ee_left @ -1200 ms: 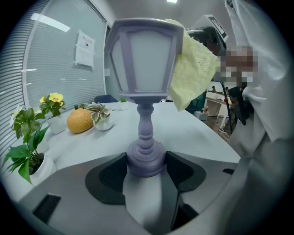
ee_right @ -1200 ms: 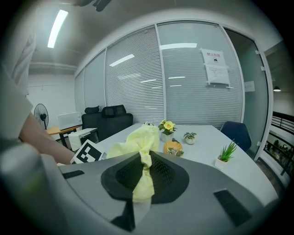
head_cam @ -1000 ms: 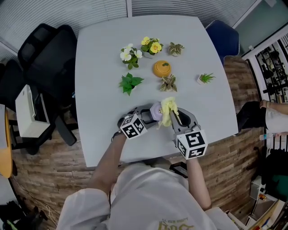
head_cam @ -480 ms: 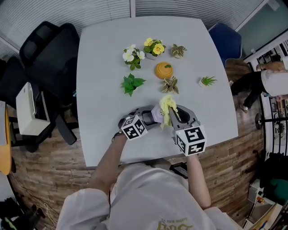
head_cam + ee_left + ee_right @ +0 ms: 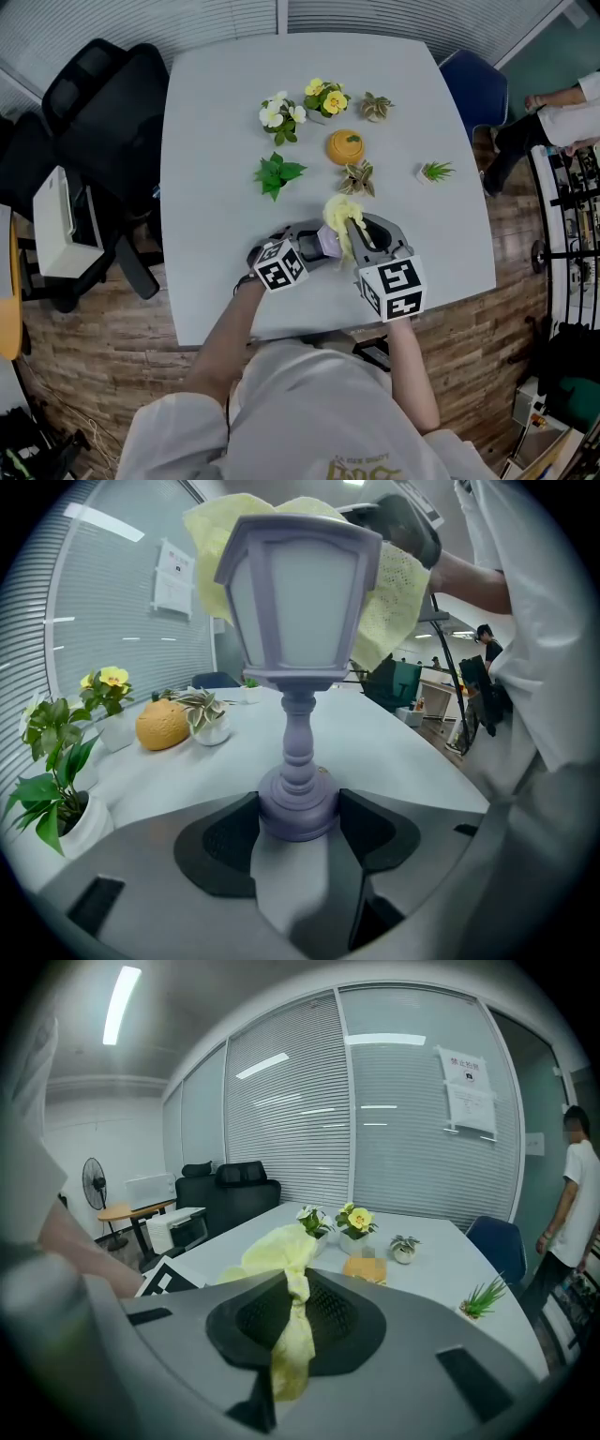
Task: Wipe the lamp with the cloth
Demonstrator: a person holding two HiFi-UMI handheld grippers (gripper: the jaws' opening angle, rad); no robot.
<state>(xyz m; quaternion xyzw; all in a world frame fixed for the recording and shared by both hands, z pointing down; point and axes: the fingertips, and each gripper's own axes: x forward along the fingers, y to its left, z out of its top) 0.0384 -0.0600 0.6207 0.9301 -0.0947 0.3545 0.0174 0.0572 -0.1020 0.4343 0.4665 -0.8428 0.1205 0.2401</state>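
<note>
Lamp [image 5: 298, 621] base between left gripper [image 5: 296, 829] jaws, cloth [image 5: 398, 592] over top.

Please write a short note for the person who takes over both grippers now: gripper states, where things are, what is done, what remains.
Left gripper: shut on the base of the lamp, holding it upright.
Right gripper: shut on the yellow cloth.
Place: near side of the table; cloth draped over the lamp's top.
Done: cloth is at the top; how much is clean cannot be seen.
Left: probably shade sides, stem, base.
</note>
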